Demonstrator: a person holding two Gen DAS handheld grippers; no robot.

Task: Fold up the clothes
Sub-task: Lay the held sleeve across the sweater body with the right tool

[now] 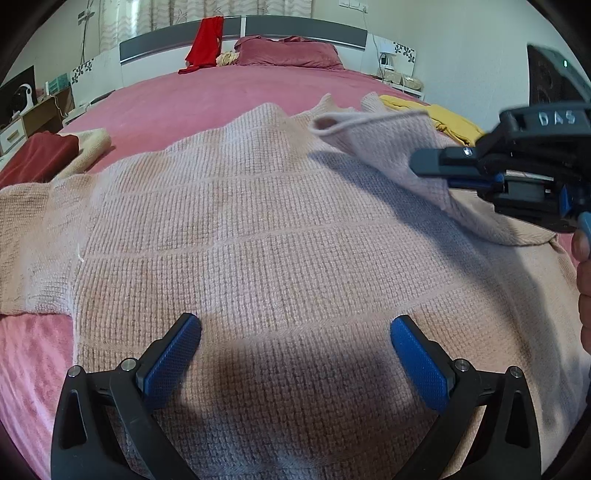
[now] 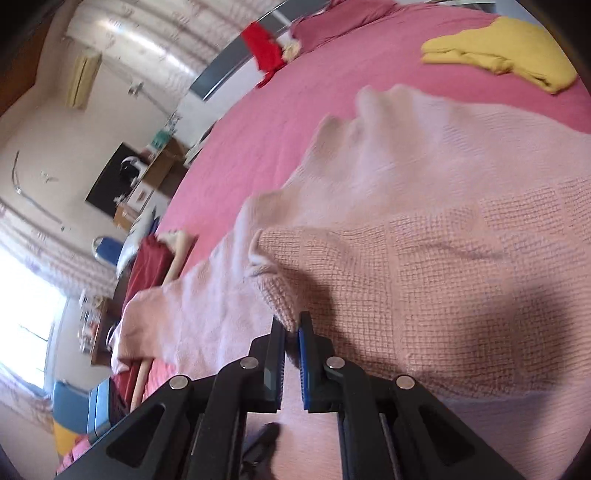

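Basically a bedroom: big bed [image 1: 221, 96] with pink cover fills both views, grey-and-white headboard [image 1: 295, 31] at far end, patterned curtains [image 1: 236, 7] behind it. Maroon pillow [image 1: 291, 51] lies against the headboard, red garment [image 1: 205, 42] draped over the headboard just beside the pillow. Desk [image 1: 40, 110] with clutter stands off the bed's left side; white nightstand [image 1: 400, 79] at right of the headboard, small items on top too small to tell.

Pink knit sweater [image 1: 236, 236] is spread flat across the near half of the bed, body facing up, one sleeve lying out to the left. Its right sleeve [image 1: 391, 140] is lifted off the body and carried over it, cuff hanging free in the air. Yellow garment [image 2: 509, 51] lies crumpled on the cover beyond the sweater, near but apart. Dark red folded cloth [image 1: 37, 155] with a cream knit piece [image 1: 92, 142] touching it sits at the bed's left edge.

Left gripper [image 1: 295, 332] hovers low over the sweater's lower body, fingers spread wide, nothing between them. Right gripper [image 2: 291, 325] has its jaws pinched together on the knit fabric of the sleeve, a fold caught at the tips; right-wrist view is motion-blurred.
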